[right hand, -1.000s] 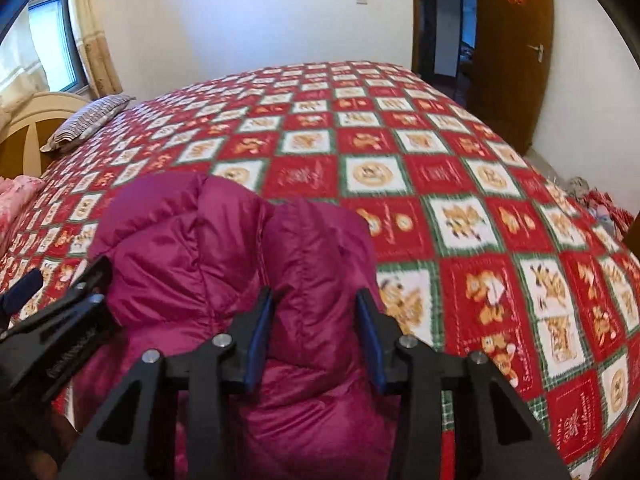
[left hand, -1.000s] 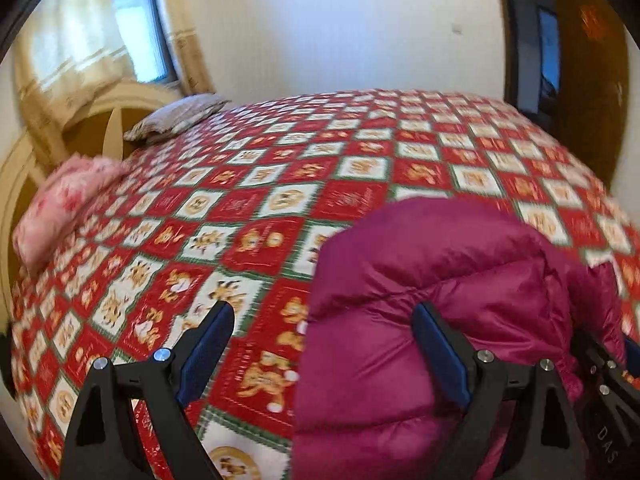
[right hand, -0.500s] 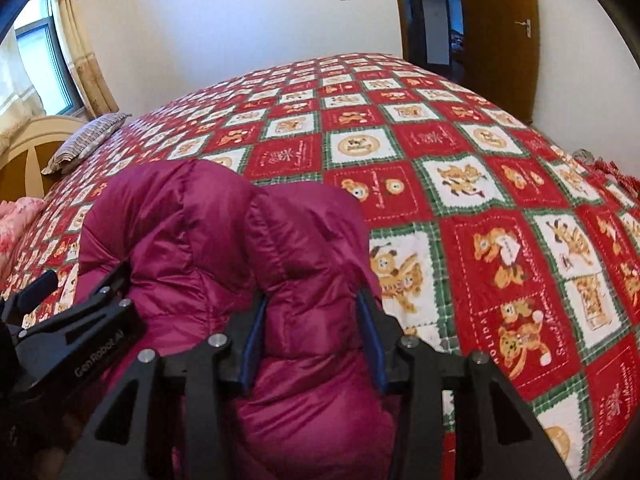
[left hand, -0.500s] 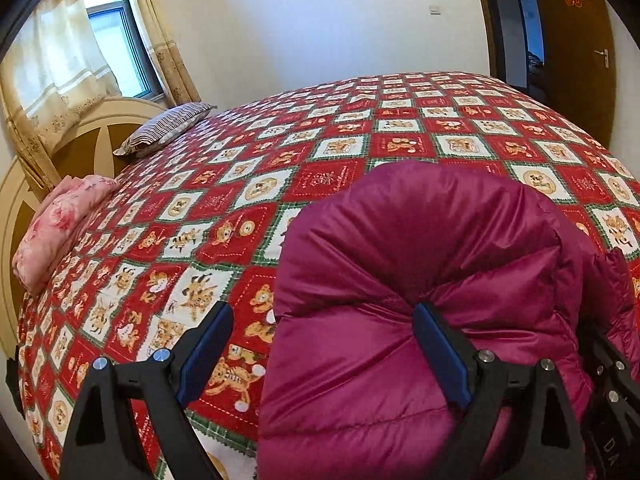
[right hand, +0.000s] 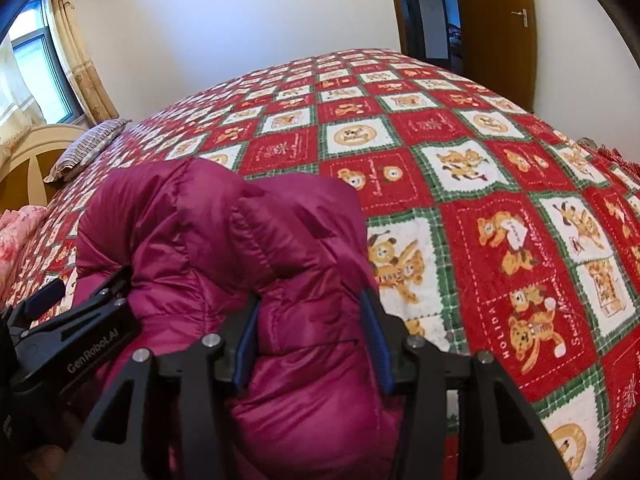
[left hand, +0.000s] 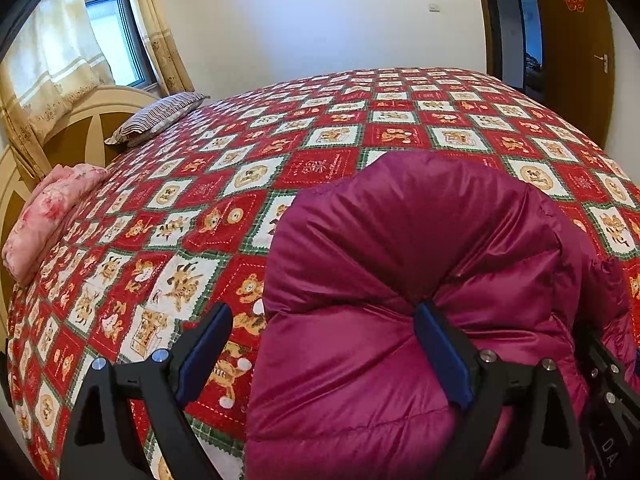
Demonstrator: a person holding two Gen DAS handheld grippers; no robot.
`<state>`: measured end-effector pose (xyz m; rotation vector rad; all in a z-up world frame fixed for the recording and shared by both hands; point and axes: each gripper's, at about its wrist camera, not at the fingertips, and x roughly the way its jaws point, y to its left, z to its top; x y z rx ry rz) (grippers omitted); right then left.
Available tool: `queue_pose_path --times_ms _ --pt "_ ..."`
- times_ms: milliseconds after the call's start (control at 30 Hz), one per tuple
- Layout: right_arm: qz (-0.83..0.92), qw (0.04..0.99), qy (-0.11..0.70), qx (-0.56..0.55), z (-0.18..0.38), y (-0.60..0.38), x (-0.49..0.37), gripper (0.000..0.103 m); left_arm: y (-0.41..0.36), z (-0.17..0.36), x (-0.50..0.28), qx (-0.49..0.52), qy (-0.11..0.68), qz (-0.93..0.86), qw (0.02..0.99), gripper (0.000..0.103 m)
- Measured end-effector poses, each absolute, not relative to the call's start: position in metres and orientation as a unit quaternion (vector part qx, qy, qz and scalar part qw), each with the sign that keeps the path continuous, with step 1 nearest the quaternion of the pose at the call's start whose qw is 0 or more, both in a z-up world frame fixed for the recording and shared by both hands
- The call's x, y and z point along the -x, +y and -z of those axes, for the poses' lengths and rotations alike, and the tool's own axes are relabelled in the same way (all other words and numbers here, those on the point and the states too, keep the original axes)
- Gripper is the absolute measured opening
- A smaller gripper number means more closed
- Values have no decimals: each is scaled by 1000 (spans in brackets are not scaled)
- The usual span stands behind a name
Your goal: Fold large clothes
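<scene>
Two tools on one jacket (left hand: 400, 280), near edge of bed. Jacket is magenta, puffy, quilted, bunched into a folded heap on the bedspread (left hand: 280, 168) (red/white/green squares w/ bear prints).

Left tool (left hand: 324, 344): jaws stand wide. Right finger (left hand: 440, 356) pushes into the jacket's top fold, fabric dimpled there; left finger (left hand: 204, 352) is off the jacket, over bare bedspread. Jacket's left edge lies between the two, so no squeeze on it.

Right tool (right hand: 310, 336): jaws opening, narrower gap, a thick fold of the jacket between them. Both blue pads (right hand: 376, 340) sit against the fabric at the sides; it bulges up between them. Left tool's body shows at left of the right wrist view, just beside the jacket.

Far left: striped pillow (left hand: 160, 114) by the headboard (left hand: 76, 120), pink floral pillow (left hand: 52, 208) nearer along the same side. Window w/ curtain (left hand: 52, 48) behind. Far right: brown door (right hand: 496, 20), dark doorway beside it.
</scene>
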<state>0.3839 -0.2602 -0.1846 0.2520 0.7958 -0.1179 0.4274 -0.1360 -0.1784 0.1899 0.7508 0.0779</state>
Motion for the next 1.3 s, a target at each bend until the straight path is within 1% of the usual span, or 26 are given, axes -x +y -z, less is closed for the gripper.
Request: queue_pose_path --times_ms 967,1067,1167,1233,1267,1300 --pt "66 910 395 -111 189 -260 -389 51 -137 186 -429 -106 368 -43 923 93" --pt "78 918 383 -65 176 -248 -383 50 -136 183 -429 -107 369 -42 922 93" --pt "82 935 342 -37 151 -239 -371 50 -132 173 -424 -101 374 -30 921 93" --pt "74 946 316 -23 134 -233 -367 50 -123 164 -417 -80 370 -32 925 93" --pt "66 950 305 -17 126 -228 -368 49 -119 159 -415 -72 365 -36 928 93" --pt "49 952 301 -15 121 -223 -372 43 -116 155 -412 -65 358 -40 931 93"
